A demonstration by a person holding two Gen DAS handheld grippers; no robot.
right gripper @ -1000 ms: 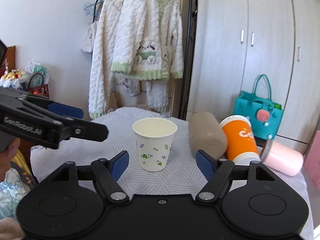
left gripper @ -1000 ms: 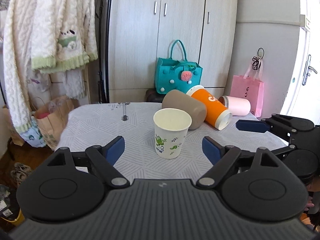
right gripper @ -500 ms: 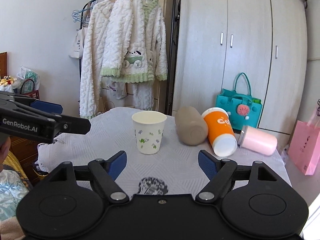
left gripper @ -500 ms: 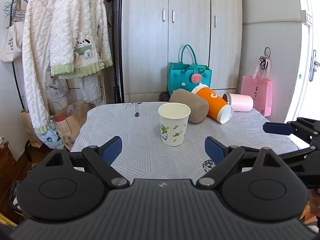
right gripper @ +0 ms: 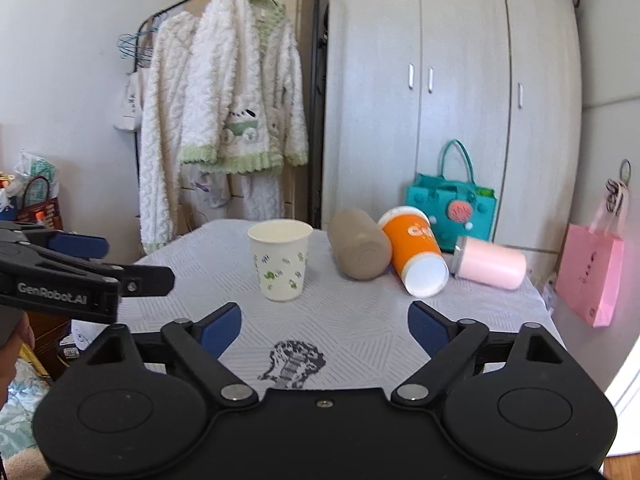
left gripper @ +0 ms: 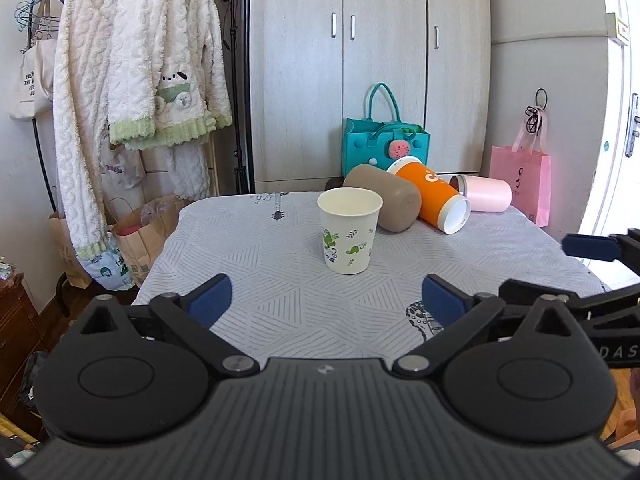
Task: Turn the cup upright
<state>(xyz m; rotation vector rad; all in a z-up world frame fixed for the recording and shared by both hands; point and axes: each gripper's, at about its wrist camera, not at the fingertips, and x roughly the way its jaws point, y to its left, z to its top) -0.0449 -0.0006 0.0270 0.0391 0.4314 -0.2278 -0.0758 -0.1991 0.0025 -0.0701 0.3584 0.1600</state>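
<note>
Right wrist view: my right hand-held gripper (right gripper: 324, 330) gapes wide, empty; paper cup (right gripper: 280, 265) stands upright mid-bench (right gripper: 360, 320). 3 cups lie far right; reaching carelessly could topple it.

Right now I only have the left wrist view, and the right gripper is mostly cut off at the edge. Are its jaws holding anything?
Observer: No. In the right wrist view, the right gripper has its jaws wide apart with nothing between them, short of the upright paper cup.
Operator: My gripper half hides a dark print near the table edge. What is it?
Observer: A black guitar print on the tablecloth.
Operator: Where does my gripper sit, seen from that side?
Observer: The left gripper is left of the paper cup and apart from it, with GenRobot.AI lettering on its side.
</note>
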